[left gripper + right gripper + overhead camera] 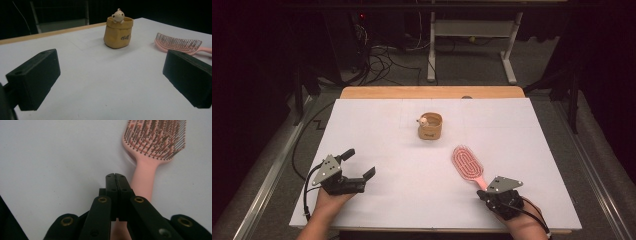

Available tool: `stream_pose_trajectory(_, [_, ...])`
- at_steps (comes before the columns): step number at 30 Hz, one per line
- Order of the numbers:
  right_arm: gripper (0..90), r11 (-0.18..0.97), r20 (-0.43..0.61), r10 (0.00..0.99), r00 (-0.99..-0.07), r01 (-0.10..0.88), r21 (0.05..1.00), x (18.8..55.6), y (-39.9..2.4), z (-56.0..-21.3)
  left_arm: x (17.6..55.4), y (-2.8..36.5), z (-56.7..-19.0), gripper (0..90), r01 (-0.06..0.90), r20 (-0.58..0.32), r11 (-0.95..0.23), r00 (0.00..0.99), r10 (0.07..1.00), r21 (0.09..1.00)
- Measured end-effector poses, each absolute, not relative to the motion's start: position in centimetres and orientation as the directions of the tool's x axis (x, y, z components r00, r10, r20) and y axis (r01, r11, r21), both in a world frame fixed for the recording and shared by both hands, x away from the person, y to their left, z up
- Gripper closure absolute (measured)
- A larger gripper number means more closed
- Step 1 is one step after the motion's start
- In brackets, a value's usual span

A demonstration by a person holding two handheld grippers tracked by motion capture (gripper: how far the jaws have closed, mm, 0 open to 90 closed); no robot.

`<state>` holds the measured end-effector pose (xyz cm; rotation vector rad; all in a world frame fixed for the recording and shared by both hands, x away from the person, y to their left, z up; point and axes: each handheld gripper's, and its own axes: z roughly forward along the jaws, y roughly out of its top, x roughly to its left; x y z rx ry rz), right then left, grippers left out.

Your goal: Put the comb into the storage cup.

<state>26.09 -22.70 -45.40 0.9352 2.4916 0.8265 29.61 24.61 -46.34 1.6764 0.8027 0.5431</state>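
A person is sitting at a white table (377, 200), holding a two-jaw gripper in each hand. Near the table's right front, a pink paddle hairbrush (468, 164) is lying bristles up, its head pointing away from the person and its handle running back toward the right gripper (492, 191). In the right gripper view, that gripper's two black jaws are pressed flat together with nothing between them, and they are hovering just above the near end of the pink handle, slightly to its left. The brush is not being held.

Farther back, near the middle of the table, a small tan paper-bag-shaped cup (430, 126) is standing upright, with a little cream bear figure (424, 120) peeking over its rim. It is well apart from the brush.

The left gripper (360, 163) is resting at the table's left front, its jaws spread wide and empty, pointing toward the cup and the brush beyond it.

The work looks to be at its opening step: the right hand is lining up on the hairbrush handle, with the grasp not yet made. As a judgement, the next move is calling for the right jaws to be opening, straddling the narrow handle from either side, lowering close to the tabletop and then closing firmly, since the handle is lying flat and offers little height to catch.
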Motion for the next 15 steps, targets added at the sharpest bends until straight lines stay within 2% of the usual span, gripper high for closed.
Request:
stream_pose_trajectory(11, [90.0,0.584,-0.116,0.715,-0.69,0.497,0.642,26.3,-23.9,-45.4,29.9,24.6,-46.6,1.7,0.263,-0.067,-0.141,0.65,0.757,0.954])
stream_pose_trajectory(15, [90.0,0.545,-0.075,0.711,-0.699,0.48,0.688,26.1,-23.9,-45.0,29.8,24.6,-46.5,1.8,0.263,-0.071,-0.135,0.649,0.758,0.955])
